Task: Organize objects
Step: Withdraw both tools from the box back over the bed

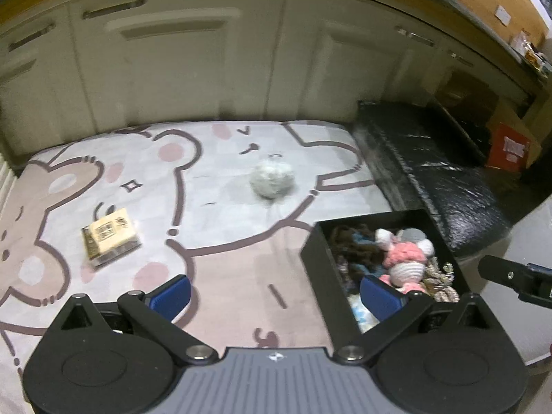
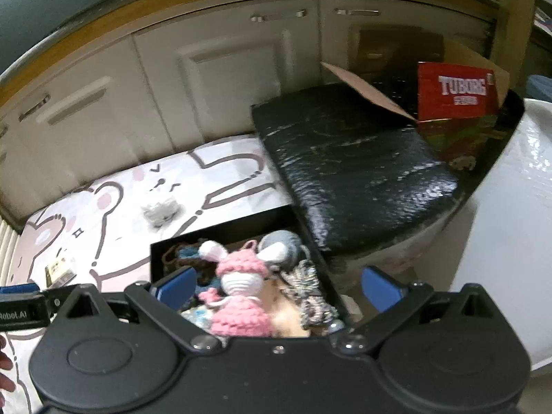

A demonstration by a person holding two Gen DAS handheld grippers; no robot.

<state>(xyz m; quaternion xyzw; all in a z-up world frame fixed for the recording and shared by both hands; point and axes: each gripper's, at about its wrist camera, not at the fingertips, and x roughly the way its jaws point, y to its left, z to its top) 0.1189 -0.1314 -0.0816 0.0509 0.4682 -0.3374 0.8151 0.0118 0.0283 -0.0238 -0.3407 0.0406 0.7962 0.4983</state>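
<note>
Both grippers (image 1: 276, 295) (image 2: 277, 286) open, crochet doll (image 2: 241, 289) in black box (image 1: 312, 252)

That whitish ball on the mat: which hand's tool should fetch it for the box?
Probably left. The left tool is open over the mat, with the whitish ball almost straight ahead. The right tool, also open, hangs over the black box.

Dim indoor light is falling evenly over both views, and motion blur is softening the cupboard doors (image 1: 179, 69) and the mat (image 1: 220, 255). Glare is glinting off the black wrapped slab (image 2: 355, 172). Fisheye distortion is bending and darkening the edges.
</note>
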